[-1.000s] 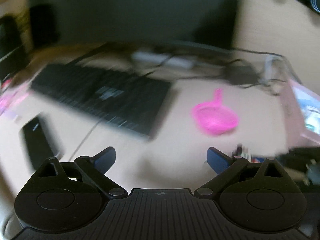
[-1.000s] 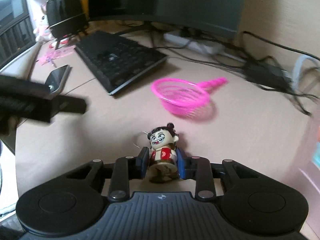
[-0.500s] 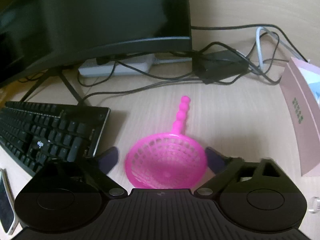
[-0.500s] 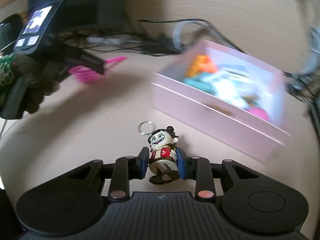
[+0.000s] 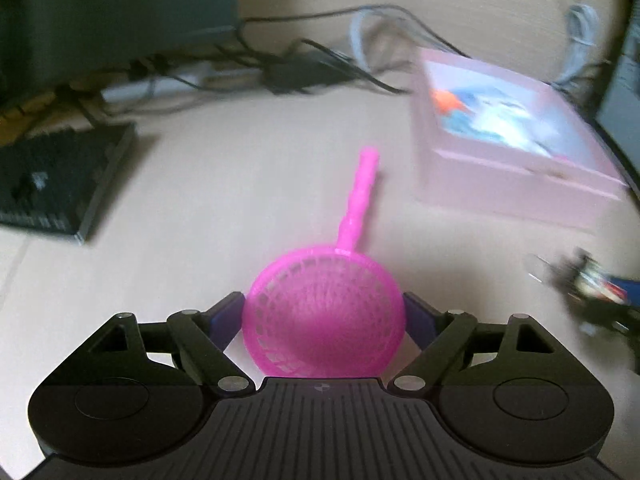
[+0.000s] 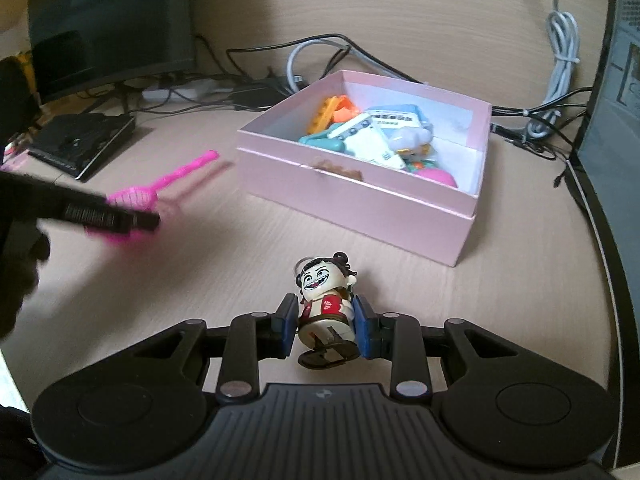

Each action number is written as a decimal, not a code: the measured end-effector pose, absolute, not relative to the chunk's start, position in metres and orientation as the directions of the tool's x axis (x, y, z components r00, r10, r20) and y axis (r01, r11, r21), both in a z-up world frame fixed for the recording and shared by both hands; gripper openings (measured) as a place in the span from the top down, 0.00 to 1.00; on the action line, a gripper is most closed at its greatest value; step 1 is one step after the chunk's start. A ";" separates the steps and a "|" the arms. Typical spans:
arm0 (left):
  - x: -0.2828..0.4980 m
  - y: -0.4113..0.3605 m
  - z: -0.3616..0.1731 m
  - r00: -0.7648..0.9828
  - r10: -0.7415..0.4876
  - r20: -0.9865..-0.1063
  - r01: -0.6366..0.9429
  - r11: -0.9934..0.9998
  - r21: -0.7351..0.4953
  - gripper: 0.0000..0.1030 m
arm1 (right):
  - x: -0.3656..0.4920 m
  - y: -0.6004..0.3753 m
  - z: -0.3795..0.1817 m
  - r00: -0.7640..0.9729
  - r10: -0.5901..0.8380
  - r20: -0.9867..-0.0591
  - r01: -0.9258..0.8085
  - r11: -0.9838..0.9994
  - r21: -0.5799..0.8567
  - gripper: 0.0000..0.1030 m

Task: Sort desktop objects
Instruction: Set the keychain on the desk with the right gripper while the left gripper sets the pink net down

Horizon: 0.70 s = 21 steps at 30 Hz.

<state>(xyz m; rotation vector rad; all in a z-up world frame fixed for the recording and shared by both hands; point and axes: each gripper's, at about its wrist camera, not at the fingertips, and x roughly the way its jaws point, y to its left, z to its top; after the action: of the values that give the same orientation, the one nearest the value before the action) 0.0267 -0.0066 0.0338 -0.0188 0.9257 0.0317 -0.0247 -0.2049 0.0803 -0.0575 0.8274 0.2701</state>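
Between your right gripper's point(image 6: 325, 330) pads sits the grinning figurine point(image 6: 325, 312), clamped at the waist over the desk point(image 6: 500, 280). At one o'clock beyond it stands the pink box point(image 6: 360, 196), open and full of toys. Your left gripper point(image 5: 323, 318) holds the pink scoop net point(image 5: 322, 312) by its rim, pads pressed to both sides, handle pointing to twelve o'clock.

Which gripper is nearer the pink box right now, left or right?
Right. The right gripper, shut on the figurine, sits just short of the pink box. The left gripper, holding the pink scoop net, is farther off to the box's left.
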 end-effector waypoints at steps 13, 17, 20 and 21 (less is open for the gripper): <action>0.001 -0.047 0.030 0.560 -0.016 -0.829 0.043 0.999 0.010 0.10 | -0.039 -0.219 0.066 0.639 0.187 -0.746 -0.278 0.961 0.003 0.44; -0.001 -0.051 0.030 0.552 -0.044 -0.833 0.076 0.997 -0.002 0.08 | -0.044 -0.227 0.065 0.683 0.117 -0.721 -0.240 0.968 -0.070 0.38; -0.003 -0.059 0.034 0.568 -0.075 -0.820 0.125 0.992 -0.005 0.06 | -0.045 -0.237 0.066 0.693 0.106 -0.713 -0.214 0.975 -0.063 0.32; -0.003 -0.061 0.034 0.575 -0.075 -0.815 0.139 0.990 0.007 0.06 | -0.045 -0.239 0.065 0.693 0.105 -0.713 -0.207 0.977 -0.057 0.31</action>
<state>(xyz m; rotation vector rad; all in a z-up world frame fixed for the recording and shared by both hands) -0.0027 -0.0614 0.0345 0.0730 0.9503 -0.1254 -0.0453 -0.2391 0.0653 -0.1373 0.7860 0.1750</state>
